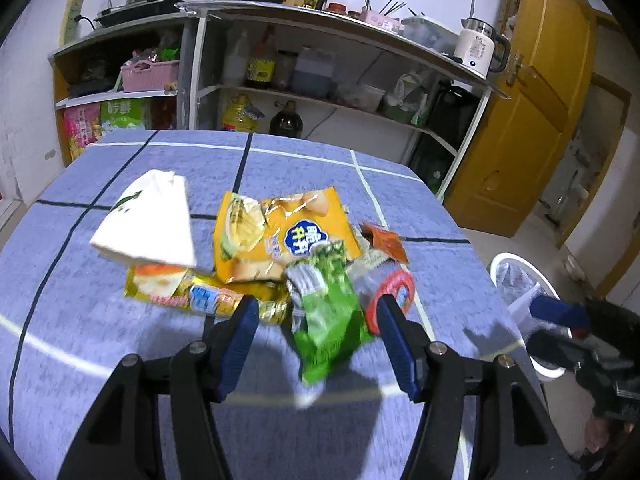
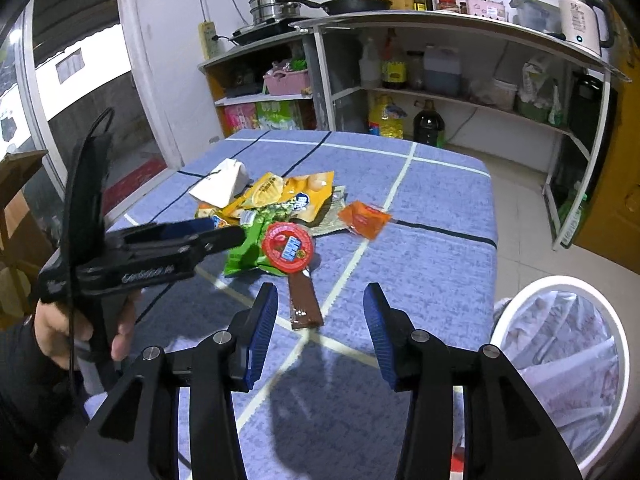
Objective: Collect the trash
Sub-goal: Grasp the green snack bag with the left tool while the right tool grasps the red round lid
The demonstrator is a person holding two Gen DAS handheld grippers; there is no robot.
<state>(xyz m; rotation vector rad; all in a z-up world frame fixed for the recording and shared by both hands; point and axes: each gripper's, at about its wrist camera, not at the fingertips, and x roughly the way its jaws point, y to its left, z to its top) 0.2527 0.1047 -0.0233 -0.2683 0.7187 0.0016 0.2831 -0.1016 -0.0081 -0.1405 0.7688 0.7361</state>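
Blue table [image 2: 440, 216] | wrapper pile [image 1: 280, 248] | white bin [image 2: 560, 360], bag-lined | left tongs [image 1: 314, 312] apart | right tongs [image 2: 320, 300] apart

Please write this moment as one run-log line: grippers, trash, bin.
left gripper open over green wrapper | right gripper open, empty | trash pile on table | bin beside table

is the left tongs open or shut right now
Open. In the left wrist view the left tongs stand with both blue pads wide apart, the green wrapper between them, untouched by either pad.
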